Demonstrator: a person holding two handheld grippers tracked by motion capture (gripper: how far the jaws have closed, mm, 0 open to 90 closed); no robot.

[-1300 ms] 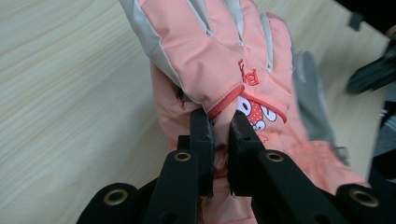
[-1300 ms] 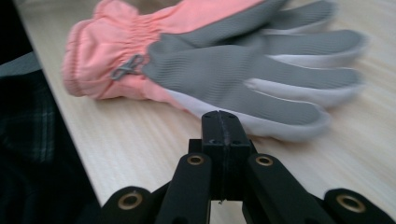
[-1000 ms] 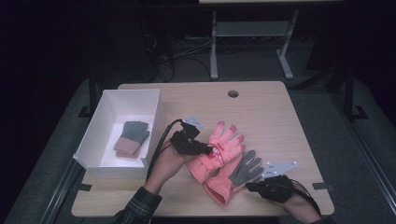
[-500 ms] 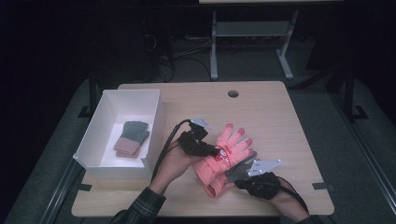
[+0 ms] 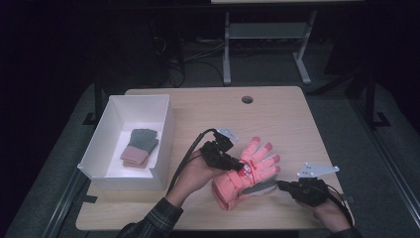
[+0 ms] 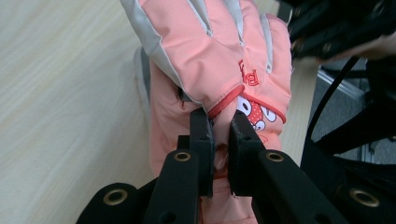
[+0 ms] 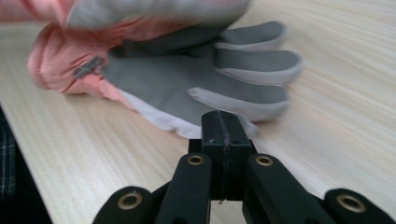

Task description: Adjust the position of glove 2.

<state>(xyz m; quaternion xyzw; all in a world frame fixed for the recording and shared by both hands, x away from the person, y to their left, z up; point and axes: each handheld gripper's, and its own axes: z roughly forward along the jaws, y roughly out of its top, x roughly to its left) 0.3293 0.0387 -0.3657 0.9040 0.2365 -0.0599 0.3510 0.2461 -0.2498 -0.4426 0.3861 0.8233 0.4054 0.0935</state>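
Observation:
A pink winter glove (image 5: 255, 163) lies fingers-away near the table's front. My left gripper (image 5: 237, 165) is shut on a fold of its back by the red trim; in the left gripper view the pink glove (image 6: 219, 60) is pinched between the pads of that gripper (image 6: 220, 130). Under it lies a second glove (image 5: 261, 188), palm up, grey with pale edges. My right gripper (image 5: 280, 184) is to its right with the jaws pressed together. In the right gripper view its tips (image 7: 224, 122) sit at the pale edge of the grey-palmed glove (image 7: 210, 74), with nothing seen between them.
A white box (image 5: 166, 134) stands at the table's left with a small green-and-pink knitted pair (image 5: 139, 146) inside. A round cable hole (image 5: 246, 99) is at the table's back. Cables trail from both grippers. A metal frame stands on the dark floor behind.
My left gripper has carried the pink glove to the right, over the grey-palmed glove. The right gripper went in toward the gloves, then drew back to the right.

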